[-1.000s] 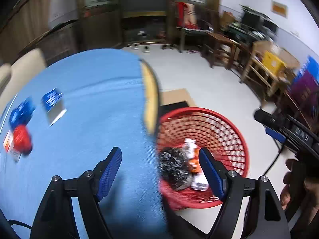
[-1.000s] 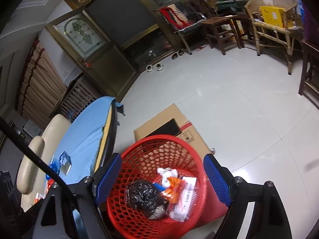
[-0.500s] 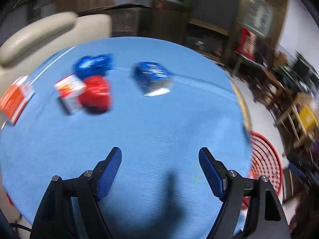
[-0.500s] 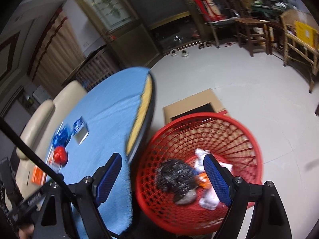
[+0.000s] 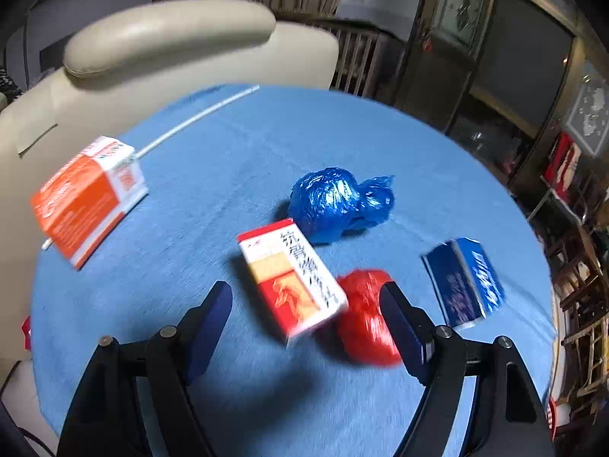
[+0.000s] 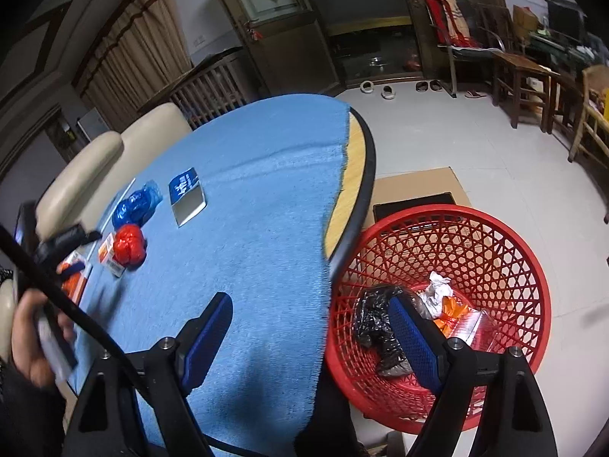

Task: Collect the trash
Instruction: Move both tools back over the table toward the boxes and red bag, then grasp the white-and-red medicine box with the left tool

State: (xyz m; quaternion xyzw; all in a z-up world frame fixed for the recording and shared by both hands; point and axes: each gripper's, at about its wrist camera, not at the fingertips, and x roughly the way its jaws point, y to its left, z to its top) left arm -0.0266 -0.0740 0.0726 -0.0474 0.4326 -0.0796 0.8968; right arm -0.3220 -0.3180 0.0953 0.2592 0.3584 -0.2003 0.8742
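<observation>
My left gripper (image 5: 304,301) is open and empty, just above the blue table (image 5: 236,160). A red-and-white box (image 5: 293,278) lies between its fingers, with a red plastic wad (image 5: 365,320) by the right finger. A blue plastic wad (image 5: 338,198), a blue packet (image 5: 462,282) and an orange-and-white box (image 5: 87,198) lie farther off. My right gripper (image 6: 308,327) is open and empty over the table edge, beside the red mesh basket (image 6: 495,240) on the floor, which holds a black bag (image 6: 377,323) and wrappers.
A cream chair (image 5: 171,45) stands behind the table. A cardboard box (image 6: 415,186) lies on the floor behind the basket. Wooden chairs (image 6: 521,76) and cabinets line the far wall. The person's left hand (image 6: 30,327) shows at the table's left side.
My left gripper has swung from the basket side across the table and closed in on the red-and-white box. My right gripper has turned left from the basket toward the table edge.
</observation>
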